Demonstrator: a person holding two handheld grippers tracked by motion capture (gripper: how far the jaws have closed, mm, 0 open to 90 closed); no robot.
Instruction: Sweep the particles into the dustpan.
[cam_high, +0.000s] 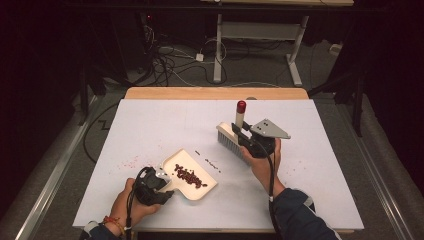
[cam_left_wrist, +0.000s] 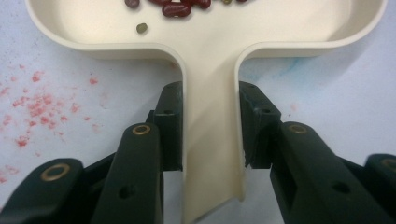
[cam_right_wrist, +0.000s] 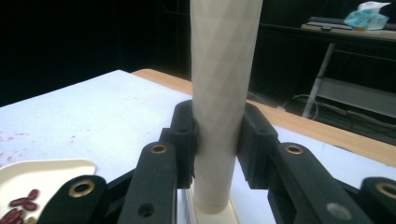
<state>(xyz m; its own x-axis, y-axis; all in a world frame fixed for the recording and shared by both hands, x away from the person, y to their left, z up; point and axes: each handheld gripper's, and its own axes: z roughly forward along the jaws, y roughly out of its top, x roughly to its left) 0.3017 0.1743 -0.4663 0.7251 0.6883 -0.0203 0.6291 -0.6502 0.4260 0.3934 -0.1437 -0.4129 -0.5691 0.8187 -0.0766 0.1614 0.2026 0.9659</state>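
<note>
While the left gripper (cam_high: 159, 184) clamps the dustpan (cam_high: 192, 175) handle, holding beans (cam_high: 189, 175), the brush (cam_high: 235, 137), gripped upright by the right gripper (cam_high: 245, 136), stands to the far right; few stray beans (cam_high: 210, 162) lie between.

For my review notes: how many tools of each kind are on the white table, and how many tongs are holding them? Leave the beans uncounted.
Dustpan, cream, beans inside: 1
Hand brush, cream handle with red tip: 1
Tongs: 2, the left tongs shut on the dustpan's handle, the right tongs shut on the brush's handle
Total: 4
</note>
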